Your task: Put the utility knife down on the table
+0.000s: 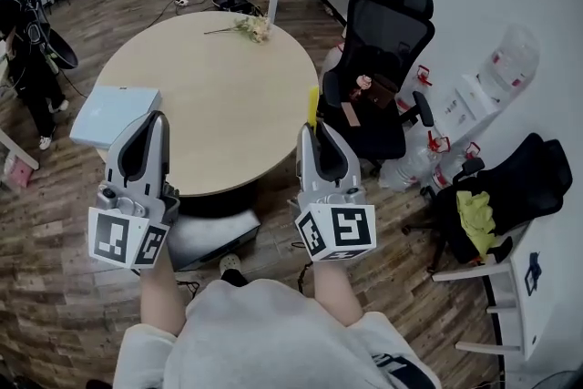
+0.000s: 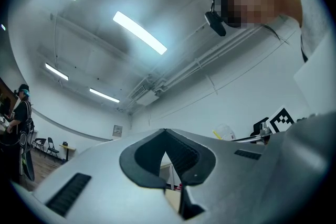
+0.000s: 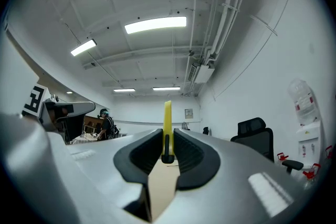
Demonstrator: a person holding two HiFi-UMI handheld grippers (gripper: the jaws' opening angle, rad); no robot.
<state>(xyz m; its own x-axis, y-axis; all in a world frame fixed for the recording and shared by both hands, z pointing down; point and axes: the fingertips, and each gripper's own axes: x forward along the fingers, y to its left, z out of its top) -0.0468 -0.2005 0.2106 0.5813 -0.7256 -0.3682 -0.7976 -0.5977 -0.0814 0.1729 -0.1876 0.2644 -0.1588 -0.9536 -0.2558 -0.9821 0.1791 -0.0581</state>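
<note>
Starting at the left, the left gripper point(image 1: 156, 117) is seen against the near rim of the round counter point(image 1: 219, 77), just beside a flat pale box point(image 1: 114, 112). Its jaws are brought together tip to tip, and nothing is held between them. Further right, the right gripper point(image 1: 315, 131) is clamped on the yellow utility knife point(image 1: 312, 105), which is pinched at its lower end so that most of its length stands out beyond the jaw tips. The long axis of the knife is lined up with the jaws and is pointed forward, away from the person. In the right gripper view it is seen edge-on against the ceiling, so the gripper is judged to be tilted upward.

The knife is not yet set down: it is carried at the near right rim of the counter, with open wood ahead and to its left. The counter lies below and in front of the jaws. Bringing the knife's length level with the wood is judged necessary before release. To the right an office chair point(image 1: 383, 50) is parked against the counter.
</note>
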